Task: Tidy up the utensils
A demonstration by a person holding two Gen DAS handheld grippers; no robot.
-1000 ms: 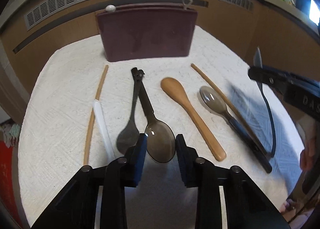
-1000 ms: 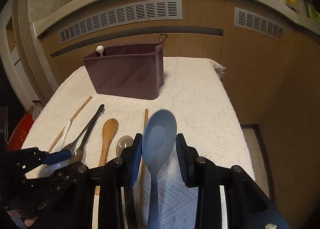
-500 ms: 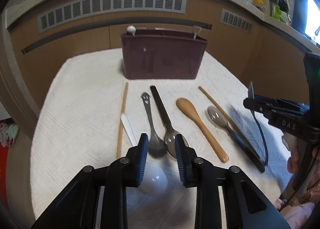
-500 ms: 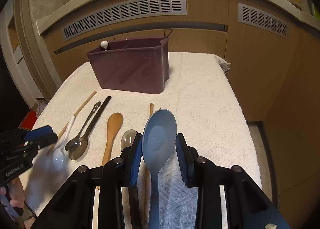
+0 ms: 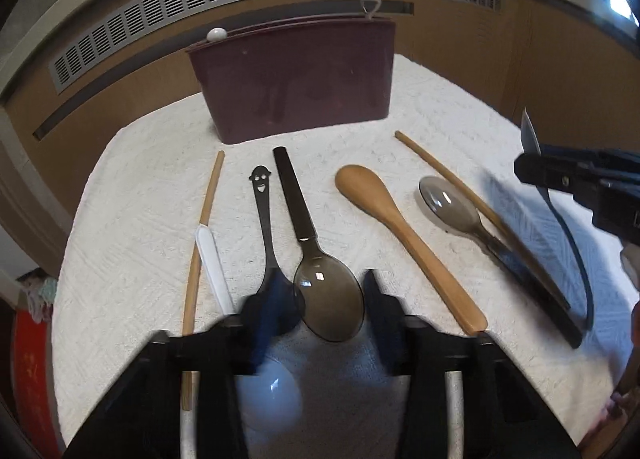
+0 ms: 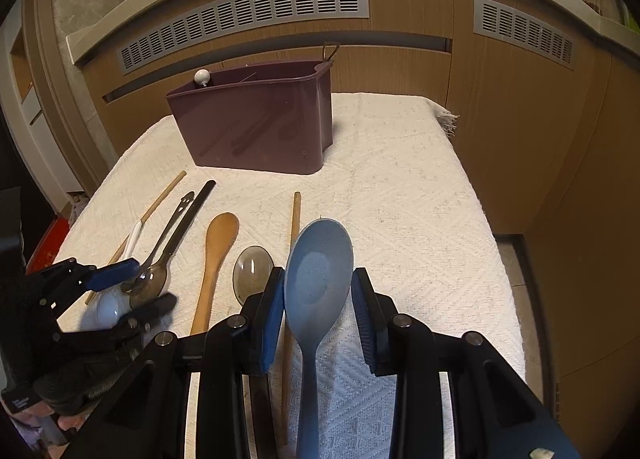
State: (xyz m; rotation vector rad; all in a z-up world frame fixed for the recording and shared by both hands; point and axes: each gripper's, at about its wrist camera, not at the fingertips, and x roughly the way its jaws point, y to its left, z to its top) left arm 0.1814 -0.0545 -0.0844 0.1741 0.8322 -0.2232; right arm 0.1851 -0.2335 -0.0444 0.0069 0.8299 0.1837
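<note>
My left jaws (image 5: 324,307) just widening, spread astride clear spoon (image 5: 328,305) bowl on tabletop, no pinch. My right jaws (image 6: 318,311) bracket blue spoon (image 6: 318,271); pinch unclear. Advise: lower squarely, avoid smiley spoon (image 5: 266,231) beside it.

The left tool (image 5: 320,315) is angled downward, its jaws just widened and parted; the right tool (image 6: 318,311) is angled downward, clamped shut.
</note>
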